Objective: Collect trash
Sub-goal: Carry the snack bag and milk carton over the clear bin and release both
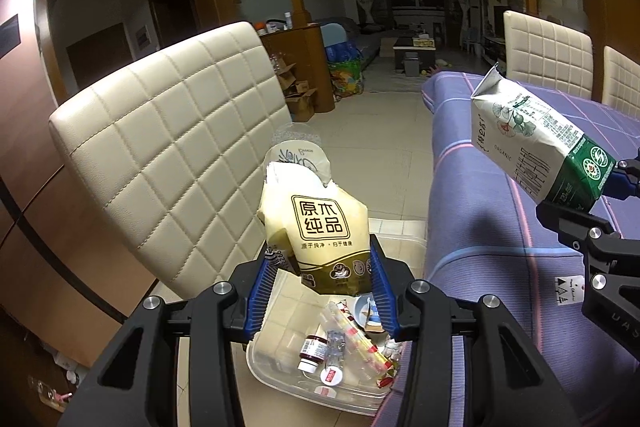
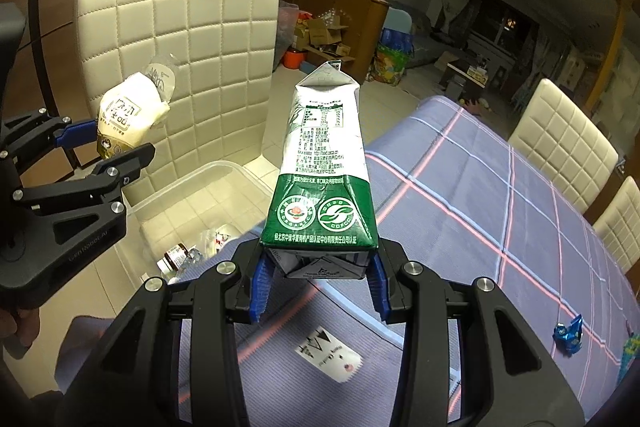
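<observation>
We take the clear plastic bin [image 1: 280,363] on the floor as our landmark. Our left hand-held gripper [image 1: 320,291] is clamped on the lower end of a crumpled yellow tissue wrapper [image 1: 316,227], which hangs in the air above the bin's near part, with the cream chair [image 1: 168,131] behind it. Our right hand-held gripper [image 2: 318,287] is closed on the base of a green and white milk carton [image 2: 326,163], held out tilted with its spout end forward. From the right wrist view the carton sits above the edge of the counter [image 2: 500,207] with its striped purple cloth, beside the bin rather than over it.

The bin already holds a small bottle [image 1: 314,349] and some wrappers, so we judge both pieces are on their way in. The main risk is the carton: let go where it is now, it would likely land on the cloth or tip off the counter edge onto the floor tiles beside the bin. It is also held only at its base, so a quick swing could lever it out of the pads. The wrapper is light and floppy; released from this height, it could drift and catch the bin's rim. Our two grippers are near each other above the bin and could knock together. A blue foil wrapper [image 2: 568,335] lies on the counter, well away from the bin, and could be overlooked.
</observation>
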Demonstrator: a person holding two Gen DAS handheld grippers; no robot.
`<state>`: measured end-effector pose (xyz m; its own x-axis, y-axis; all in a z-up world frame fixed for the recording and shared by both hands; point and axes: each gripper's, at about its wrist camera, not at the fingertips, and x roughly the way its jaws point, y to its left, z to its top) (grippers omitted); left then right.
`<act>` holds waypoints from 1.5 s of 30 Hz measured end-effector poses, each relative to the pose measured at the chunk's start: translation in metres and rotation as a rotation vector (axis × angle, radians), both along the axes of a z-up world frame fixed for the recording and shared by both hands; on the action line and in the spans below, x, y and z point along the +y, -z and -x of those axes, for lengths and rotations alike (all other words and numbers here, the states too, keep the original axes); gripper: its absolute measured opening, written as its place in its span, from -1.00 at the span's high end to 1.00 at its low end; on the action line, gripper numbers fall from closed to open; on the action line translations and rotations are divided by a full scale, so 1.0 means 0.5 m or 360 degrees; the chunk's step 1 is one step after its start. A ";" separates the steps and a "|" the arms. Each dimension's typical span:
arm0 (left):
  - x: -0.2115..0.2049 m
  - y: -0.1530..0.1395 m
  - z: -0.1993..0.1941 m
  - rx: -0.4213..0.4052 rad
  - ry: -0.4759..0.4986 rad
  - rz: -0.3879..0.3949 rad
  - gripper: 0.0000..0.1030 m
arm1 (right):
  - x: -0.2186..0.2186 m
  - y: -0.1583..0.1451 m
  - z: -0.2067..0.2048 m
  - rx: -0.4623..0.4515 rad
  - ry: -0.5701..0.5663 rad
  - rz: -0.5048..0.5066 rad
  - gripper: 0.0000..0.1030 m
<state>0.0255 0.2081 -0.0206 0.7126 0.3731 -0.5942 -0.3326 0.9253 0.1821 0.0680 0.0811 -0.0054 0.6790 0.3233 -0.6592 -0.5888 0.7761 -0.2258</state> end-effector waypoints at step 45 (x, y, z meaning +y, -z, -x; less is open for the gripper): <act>0.085 0.020 0.035 0.0035 -0.0161 0.0112 0.15 | 0.140 -0.074 0.000 -0.0217 -0.0069 -0.0060 -0.29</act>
<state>0.0080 0.2507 -0.0306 0.6599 0.3995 -0.6363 -0.4218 0.8979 0.1262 0.0678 0.1510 0.0315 0.7464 0.3768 -0.5486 -0.5876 0.7601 -0.2774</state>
